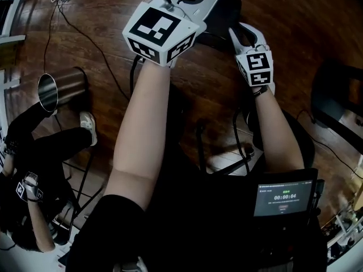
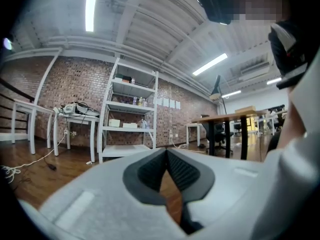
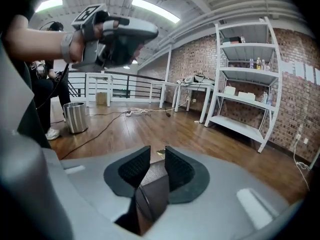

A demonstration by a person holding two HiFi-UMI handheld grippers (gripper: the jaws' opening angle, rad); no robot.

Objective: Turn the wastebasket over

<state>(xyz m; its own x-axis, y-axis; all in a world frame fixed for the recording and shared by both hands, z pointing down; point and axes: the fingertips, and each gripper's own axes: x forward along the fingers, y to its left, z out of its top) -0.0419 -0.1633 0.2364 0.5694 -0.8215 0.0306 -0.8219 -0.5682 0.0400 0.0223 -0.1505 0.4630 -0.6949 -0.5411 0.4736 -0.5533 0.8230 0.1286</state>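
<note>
Right claw [image 3: 154, 156]: jaws narrowly apart, only floor showing between them. Left claw [image 2: 166, 153]: pad tips meeting, nothing held; carried higher than the right claw.

Bin [image 3: 76, 117]: one, round, steel, upright with its mouth upward, on the wood floor [image 3: 200, 134], well off to the left of both claws and touched by neither.
Beside it: one second person [image 1: 34, 152] in black, with one white shoe [image 1: 88, 127] near the bin's base.
In the way: one black cable [image 3: 93, 136] running across the boards between the bin and the right claw.

Writing: one screen [image 1: 282, 198] at the lower right of the head view, with a timer reading 00:00:04; its smaller lines are too small to read.
Marker cubes [image 1: 161, 30]: two, one per claw, with black-and-white square patterns.
Paper sheets [image 2: 170, 103] on the brick wall [image 2: 75, 89]: a short row, print unreadable.

Around: one white shelf unit [image 3: 245, 84] holding bottles and boxes; two white tables [image 3: 192, 88] along the wall; one wooden desk [image 2: 235, 116]; one black railing [image 3: 135, 86]; two strip lights [image 3: 155, 10] overhead in the right gripper view.
</note>
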